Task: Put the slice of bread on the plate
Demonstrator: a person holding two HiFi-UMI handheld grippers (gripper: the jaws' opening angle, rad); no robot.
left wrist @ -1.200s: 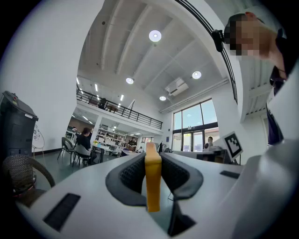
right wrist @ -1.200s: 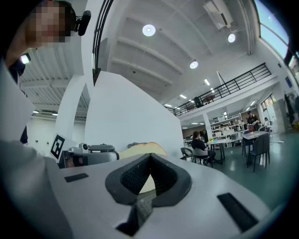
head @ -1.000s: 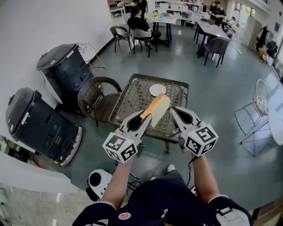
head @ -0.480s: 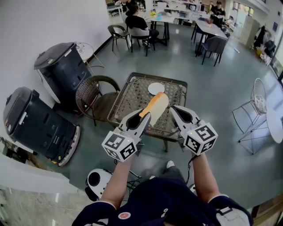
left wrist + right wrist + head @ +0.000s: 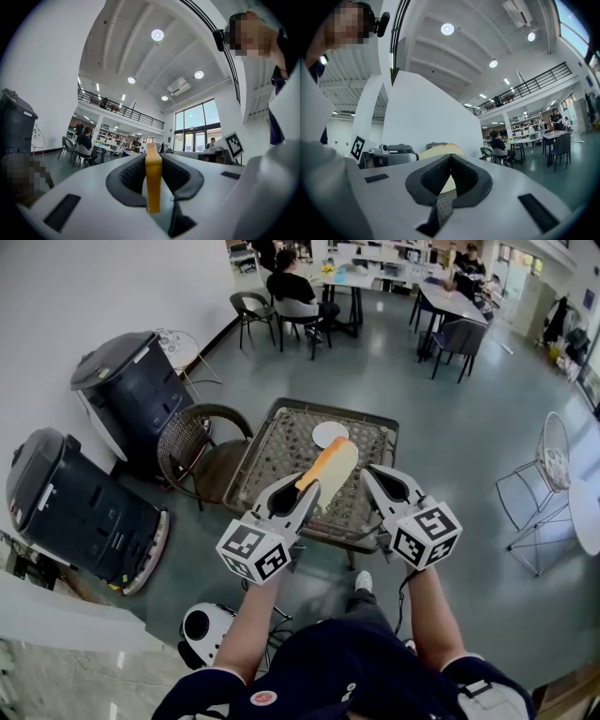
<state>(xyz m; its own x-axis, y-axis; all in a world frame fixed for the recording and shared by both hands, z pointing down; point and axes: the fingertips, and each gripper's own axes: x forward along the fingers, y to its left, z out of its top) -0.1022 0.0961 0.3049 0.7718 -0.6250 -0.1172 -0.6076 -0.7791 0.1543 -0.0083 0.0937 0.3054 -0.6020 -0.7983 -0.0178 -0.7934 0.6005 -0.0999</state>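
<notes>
A slice of bread (image 5: 330,470) with an orange-brown crust sticks forward out of my left gripper (image 5: 306,491), which is shut on its near end. In the left gripper view the bread (image 5: 153,180) stands edge-on between the two dark pads. My right gripper (image 5: 375,476) hovers beside it to the right, empty, its pads meeting at the tips (image 5: 451,157). From the right gripper view the bread (image 5: 440,150) shows at the left. A small white plate (image 5: 330,434) lies on the far half of the woven table (image 5: 277,446), beyond both grippers.
A wicker chair (image 5: 192,442) stands at the table's left. Two dark bins (image 5: 136,390) (image 5: 80,507) line the left wall. A white wire chair (image 5: 548,465) is at the right. People sit at tables (image 5: 300,287) far back. A white round device (image 5: 208,624) lies on the floor.
Both grippers have drifted a little forward toward the table, the bread still held the same way. The table edge now sits slightly closer under them.
</notes>
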